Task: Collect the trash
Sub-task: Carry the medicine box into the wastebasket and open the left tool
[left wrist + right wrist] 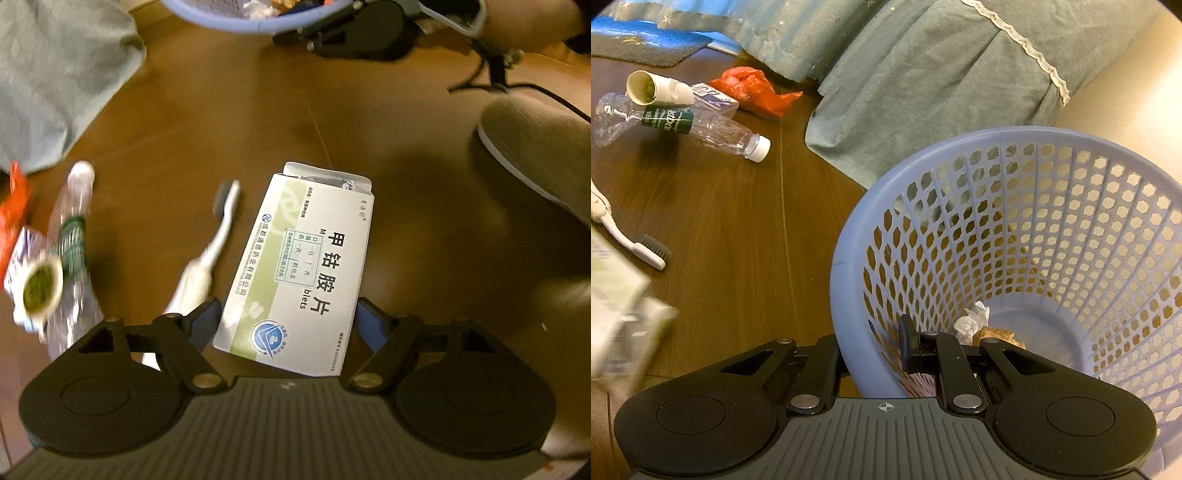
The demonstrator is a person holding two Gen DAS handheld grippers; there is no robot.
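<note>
The white and green cardboard medicine box [299, 266] lies flat on the brown wooden floor [406, 192], its near end between the 2 blue pads of the left gripper [286, 325]. The jaws stand apart; the right pad looks to be at the box's edge, the left one just beside it, so no firm clamp is evident. The box's far flap is open with a foil strip showing, so a lift that tips that end down could spill the contents, and a thin-walled carton may buckle or slide out if pinched only at its end. The white toothbrush [207, 258] lies just beside the left pad and could be nudged or caught.

The left gripper points steeply down at the floor. The right gripper [875, 350] is clamped on the rim of the lavender perforated plastic basket [1052, 221], angled gently downward, 1 finger inside, 1 outside.
</note>
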